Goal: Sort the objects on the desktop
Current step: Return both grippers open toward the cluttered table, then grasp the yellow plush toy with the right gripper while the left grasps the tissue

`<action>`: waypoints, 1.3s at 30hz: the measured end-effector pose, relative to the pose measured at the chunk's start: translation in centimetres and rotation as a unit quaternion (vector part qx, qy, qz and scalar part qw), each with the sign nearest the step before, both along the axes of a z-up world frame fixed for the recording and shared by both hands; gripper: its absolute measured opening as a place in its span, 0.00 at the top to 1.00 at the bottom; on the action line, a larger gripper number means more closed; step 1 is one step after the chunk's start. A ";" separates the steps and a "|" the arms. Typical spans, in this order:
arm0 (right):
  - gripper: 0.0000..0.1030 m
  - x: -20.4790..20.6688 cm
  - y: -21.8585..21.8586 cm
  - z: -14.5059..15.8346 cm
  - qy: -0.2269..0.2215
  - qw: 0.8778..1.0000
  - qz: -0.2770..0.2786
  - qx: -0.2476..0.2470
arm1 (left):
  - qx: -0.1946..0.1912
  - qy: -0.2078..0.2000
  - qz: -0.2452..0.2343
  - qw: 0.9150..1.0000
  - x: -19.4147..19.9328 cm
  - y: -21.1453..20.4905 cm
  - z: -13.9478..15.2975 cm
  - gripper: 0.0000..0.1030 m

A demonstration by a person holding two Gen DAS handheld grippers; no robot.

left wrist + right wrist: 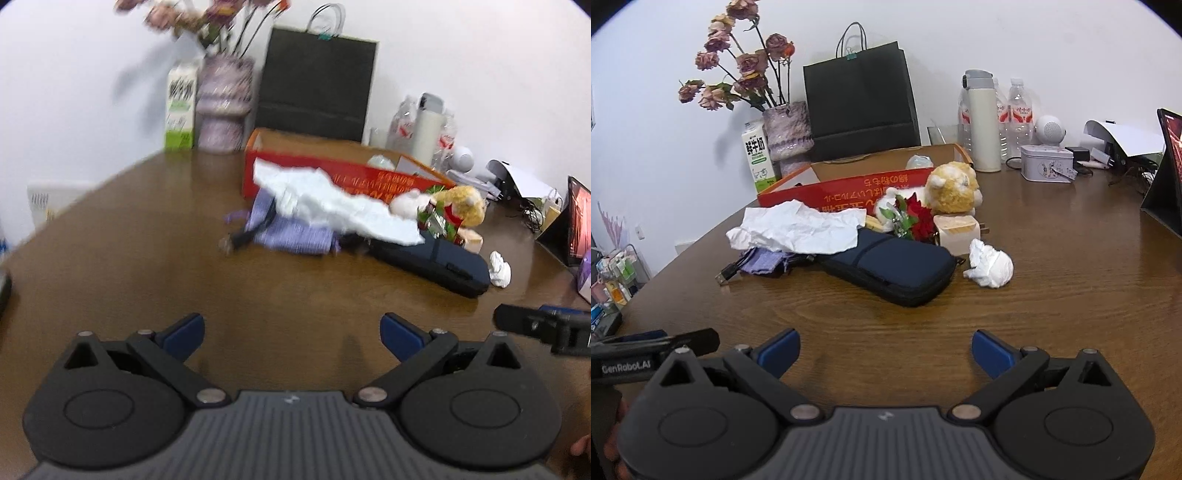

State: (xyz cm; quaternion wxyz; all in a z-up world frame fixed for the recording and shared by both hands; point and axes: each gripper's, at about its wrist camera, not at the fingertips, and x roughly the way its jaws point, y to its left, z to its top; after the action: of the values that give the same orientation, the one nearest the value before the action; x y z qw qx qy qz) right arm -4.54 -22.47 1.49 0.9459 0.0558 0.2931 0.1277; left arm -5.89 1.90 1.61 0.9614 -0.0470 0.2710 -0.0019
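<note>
Navy pouch (894, 271) lies mid-table, long axis running far-left to near-right, crumpled white paper (798, 229) over its far-left end; right gripper (886, 354) and left gripper (291, 332) both spread wide, empty; only right view shows tin box (1047, 162); brown wood table (1052, 314), white wall

The left gripper (291, 332) has its jaws wide apart, with nothing between its blue pads (186, 332). The right gripper (886, 349) is wide apart too, and it holds nothing. Both tilt down a little over the table. They sit side by side, close together. Each one peeks into the other's view from the side.
</note>
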 end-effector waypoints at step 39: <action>0.54 5.4 -2.8 6.2 -0.098 0.994 -0.019 0.031 | -0.061 -0.025 -0.029 0.997 1.9 0.5 6.4 0.91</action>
State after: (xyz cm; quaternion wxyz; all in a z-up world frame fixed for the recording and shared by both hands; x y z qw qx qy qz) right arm 0.89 -25.22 7.73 0.9703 0.0777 0.1933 0.1232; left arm -3.95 2.35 8.01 0.9629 -0.0973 0.2471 -0.0479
